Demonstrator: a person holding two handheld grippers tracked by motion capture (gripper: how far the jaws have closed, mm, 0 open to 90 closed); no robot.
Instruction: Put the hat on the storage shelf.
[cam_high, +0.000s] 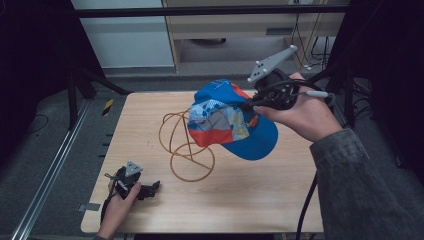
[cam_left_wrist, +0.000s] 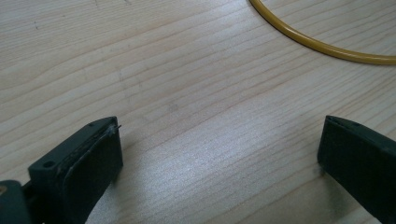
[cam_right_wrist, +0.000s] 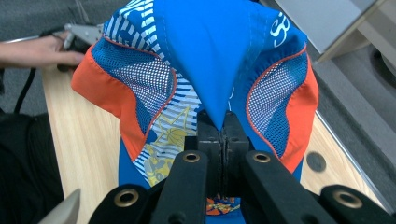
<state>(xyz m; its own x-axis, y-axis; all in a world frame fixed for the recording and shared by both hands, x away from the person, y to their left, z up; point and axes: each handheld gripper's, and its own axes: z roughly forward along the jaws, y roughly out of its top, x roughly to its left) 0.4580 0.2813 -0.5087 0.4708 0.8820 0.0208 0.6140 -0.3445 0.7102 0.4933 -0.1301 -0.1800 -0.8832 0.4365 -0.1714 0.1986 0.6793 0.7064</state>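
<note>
Right gripper (cam_high: 257, 102) sat at the upper right of the high view, jaws pinched together on a fold of the blue cap (cam_high: 235, 122), holding it up above the table (cam_high: 280, 200). Its own view showed the cap (cam_right_wrist: 210, 60) crowding the frame, with most of the jaw tips buried under fabric. Left gripper (cam_high: 150, 189) rested low at the lower left, jaws wide apart over bare wood in the left gripper view (cam_left_wrist: 219, 154). A yellow wire frame (cam_high: 187, 150) stood at the table's centre, its right side hidden behind the cap. Just an arc of it (cam_left_wrist: 322, 46) was cut off at that view's upper right.
</note>
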